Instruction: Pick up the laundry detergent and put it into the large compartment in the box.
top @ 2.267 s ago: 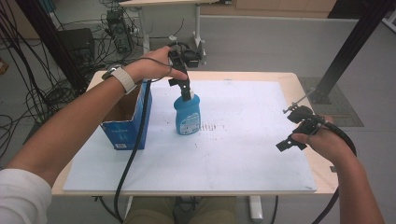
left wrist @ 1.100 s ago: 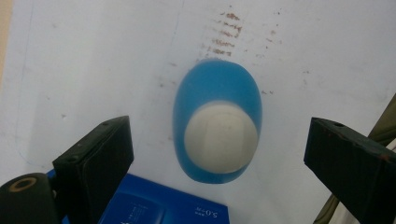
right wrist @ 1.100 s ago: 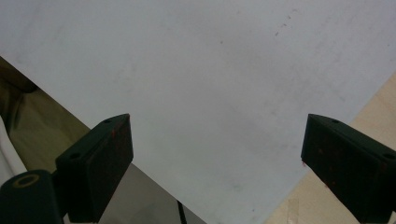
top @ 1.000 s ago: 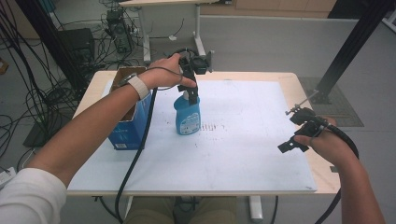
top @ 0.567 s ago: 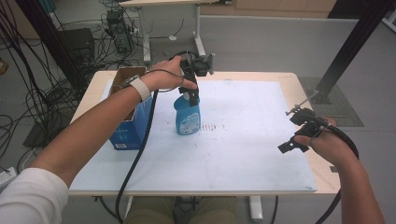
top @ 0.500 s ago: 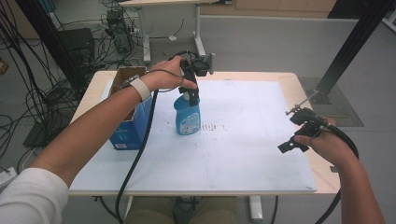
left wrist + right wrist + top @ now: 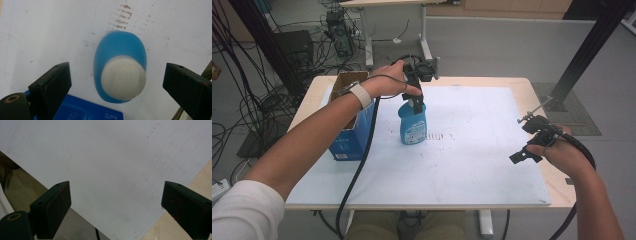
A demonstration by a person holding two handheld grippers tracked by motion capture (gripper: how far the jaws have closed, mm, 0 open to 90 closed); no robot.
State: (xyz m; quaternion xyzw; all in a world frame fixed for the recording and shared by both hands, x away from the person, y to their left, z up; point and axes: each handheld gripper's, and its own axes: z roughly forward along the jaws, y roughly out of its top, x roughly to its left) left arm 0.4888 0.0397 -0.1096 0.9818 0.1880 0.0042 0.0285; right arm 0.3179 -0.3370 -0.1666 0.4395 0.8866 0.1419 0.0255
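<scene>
Since earlier, we lifted our left gripper (image 7: pixel 117 82) above the blue spray bottle (image 7: pixel 120 65). Its view showed spread jaws straddling the white cap (image 7: pixel 123 81), untouched; our right gripper (image 7: pixel 532 142) hovered spread.

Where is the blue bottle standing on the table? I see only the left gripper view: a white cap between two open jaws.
Observer: In the high view, the blue bottle stands upright on the white mat, just right of an open blue box.
Operator: Is my left gripper touching it?
Observer: The left gripper hangs right over the bottle's top; I cannot tell contact from the high view.
Operator: And where is the other gripper?
Observer: The right gripper is at the mat's right edge, far from the bottle, and its own view shows the jaws open over bare mat.
</scene>
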